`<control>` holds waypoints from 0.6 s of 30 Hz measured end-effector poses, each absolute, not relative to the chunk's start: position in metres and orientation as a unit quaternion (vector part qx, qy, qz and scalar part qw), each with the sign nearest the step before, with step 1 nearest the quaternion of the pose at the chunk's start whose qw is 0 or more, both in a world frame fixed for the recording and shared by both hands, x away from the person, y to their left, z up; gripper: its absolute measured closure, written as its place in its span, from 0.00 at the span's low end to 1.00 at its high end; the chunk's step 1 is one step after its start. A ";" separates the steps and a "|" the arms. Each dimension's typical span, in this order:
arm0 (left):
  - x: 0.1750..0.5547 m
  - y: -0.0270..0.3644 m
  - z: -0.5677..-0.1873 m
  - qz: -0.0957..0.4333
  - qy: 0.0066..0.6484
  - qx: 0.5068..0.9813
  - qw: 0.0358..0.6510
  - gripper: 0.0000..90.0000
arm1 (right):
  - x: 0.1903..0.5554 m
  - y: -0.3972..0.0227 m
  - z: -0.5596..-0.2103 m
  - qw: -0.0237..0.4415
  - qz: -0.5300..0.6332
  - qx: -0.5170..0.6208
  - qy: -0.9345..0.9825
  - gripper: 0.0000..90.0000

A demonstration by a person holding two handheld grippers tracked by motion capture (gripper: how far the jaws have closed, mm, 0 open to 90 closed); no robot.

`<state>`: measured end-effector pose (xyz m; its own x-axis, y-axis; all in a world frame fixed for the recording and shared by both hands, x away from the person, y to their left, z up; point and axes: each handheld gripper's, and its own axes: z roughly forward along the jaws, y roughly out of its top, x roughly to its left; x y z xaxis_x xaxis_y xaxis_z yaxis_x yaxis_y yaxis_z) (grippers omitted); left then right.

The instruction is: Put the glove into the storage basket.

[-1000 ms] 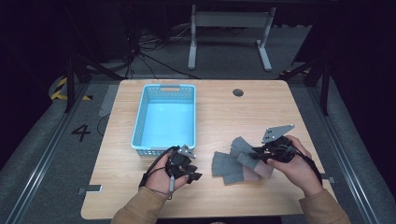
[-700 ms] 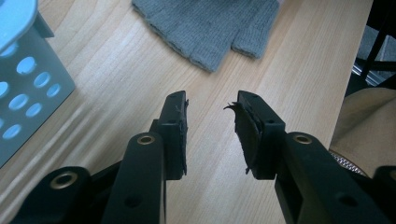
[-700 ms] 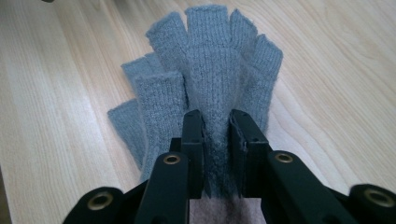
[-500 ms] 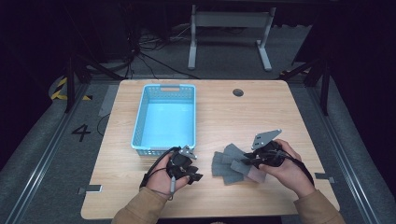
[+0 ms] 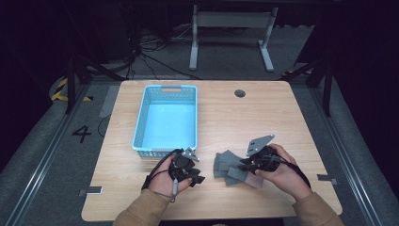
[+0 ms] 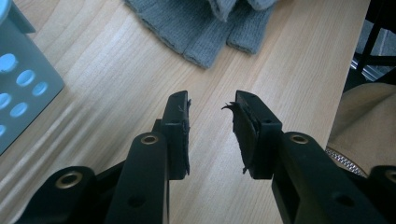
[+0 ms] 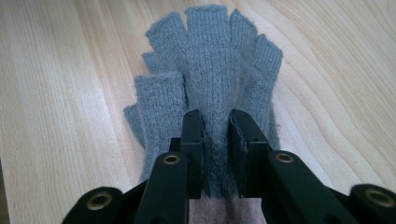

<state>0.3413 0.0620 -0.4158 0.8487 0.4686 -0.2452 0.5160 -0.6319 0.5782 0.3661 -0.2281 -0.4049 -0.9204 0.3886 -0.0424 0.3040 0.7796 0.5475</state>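
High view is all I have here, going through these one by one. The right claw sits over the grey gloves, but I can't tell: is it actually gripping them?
Observer: Yes. In the right gripper view the right claw pinches a fold of the grey gloves between its jaws.
Operator: One glove or two?
Observer: Two, stacked: a second set of finger stubs fans out from under the top glove.
Operator: And the left claw?
Observer: The left claw is open with nothing between its jaws, over bare table, the gloves' edge ahead of it and the blue basket off to one side.
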 end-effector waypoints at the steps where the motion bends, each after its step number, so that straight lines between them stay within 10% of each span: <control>1: 0.341 0.062 -0.416 -0.036 0.273 0.902 0.331 0.74 | 0.366 -0.227 -0.407 0.076 0.274 0.181 0.941 0.86; 18: 0.343 0.048 -0.422 -0.046 0.257 0.911 0.320 0.74 | 0.364 -0.226 -0.418 0.085 0.293 0.179 0.935 0.64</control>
